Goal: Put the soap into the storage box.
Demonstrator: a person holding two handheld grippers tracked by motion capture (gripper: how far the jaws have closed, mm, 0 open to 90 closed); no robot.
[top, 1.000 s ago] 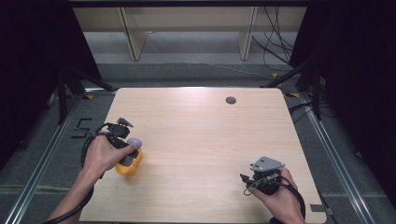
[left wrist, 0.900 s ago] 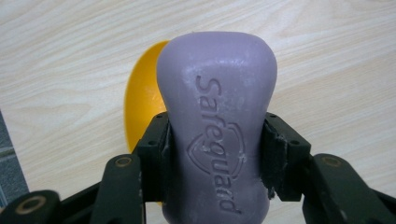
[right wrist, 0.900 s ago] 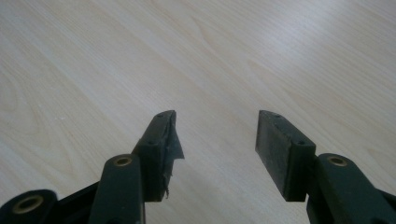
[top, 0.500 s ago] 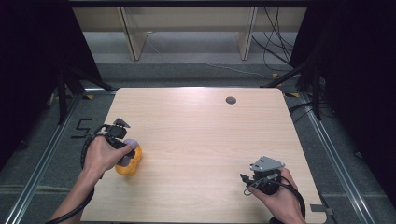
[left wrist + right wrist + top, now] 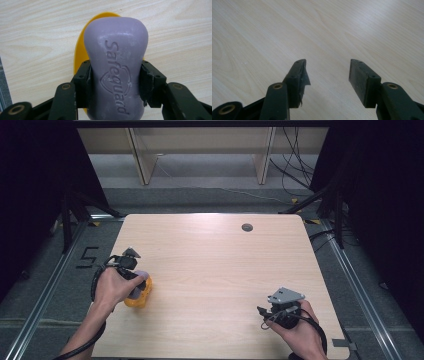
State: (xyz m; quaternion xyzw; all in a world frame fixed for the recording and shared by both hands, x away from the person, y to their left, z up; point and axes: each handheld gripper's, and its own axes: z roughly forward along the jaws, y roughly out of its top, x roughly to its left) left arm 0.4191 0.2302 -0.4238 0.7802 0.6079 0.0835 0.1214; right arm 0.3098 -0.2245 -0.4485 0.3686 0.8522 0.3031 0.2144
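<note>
Your left gripper (image 5: 116, 75) is closed on the purple Safeguard soap bar (image 5: 116, 62); both pads press on its narrow waist, and the bar points away from the jaws, over the yellow soap dish (image 5: 81, 50). From the high view, the dish (image 5: 142, 295) sits near the left edge of the wooden table (image 5: 215, 260), just under your left hand (image 5: 112, 287). I think the step in hand is to move the soap either into the dish or out of it; I cannot tell whether the bar touches the dish now. Keep the grip steady on the waist, because a soap bar can slip, and keep it level over the dish. Your right gripper (image 5: 328, 75) is open and holds nothing; it waits over bare table, well apart from the dish. Leave it there.
</note>
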